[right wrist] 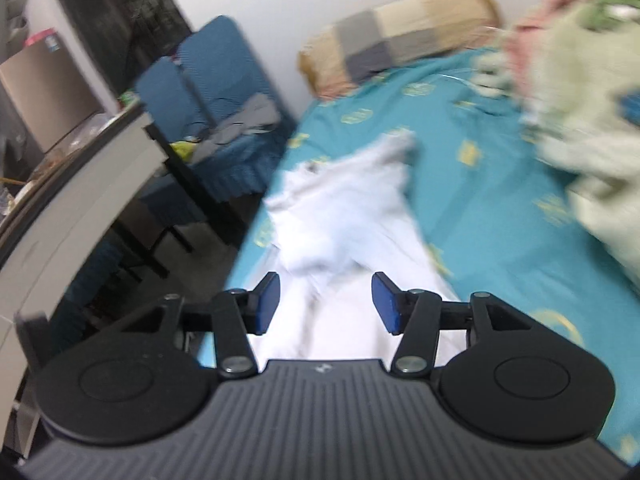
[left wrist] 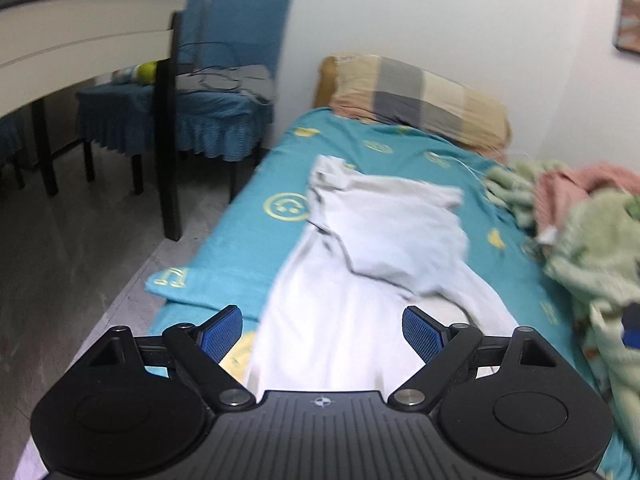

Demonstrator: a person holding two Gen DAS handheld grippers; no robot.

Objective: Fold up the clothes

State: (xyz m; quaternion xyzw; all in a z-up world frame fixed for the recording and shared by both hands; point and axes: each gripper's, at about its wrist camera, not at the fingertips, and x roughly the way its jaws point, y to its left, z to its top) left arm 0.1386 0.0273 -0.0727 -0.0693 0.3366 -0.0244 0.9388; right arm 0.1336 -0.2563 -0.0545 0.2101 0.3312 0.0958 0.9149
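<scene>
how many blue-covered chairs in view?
2. Both stand left of the bed, by the table: near chair with grey cloth on its seat, the other close behind it. More may be hidden behind the table.

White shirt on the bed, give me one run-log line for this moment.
left hand-held gripper: open, empty | right hand-held gripper: open, empty | shirt: on bed, part folded | view: blurred
</scene>
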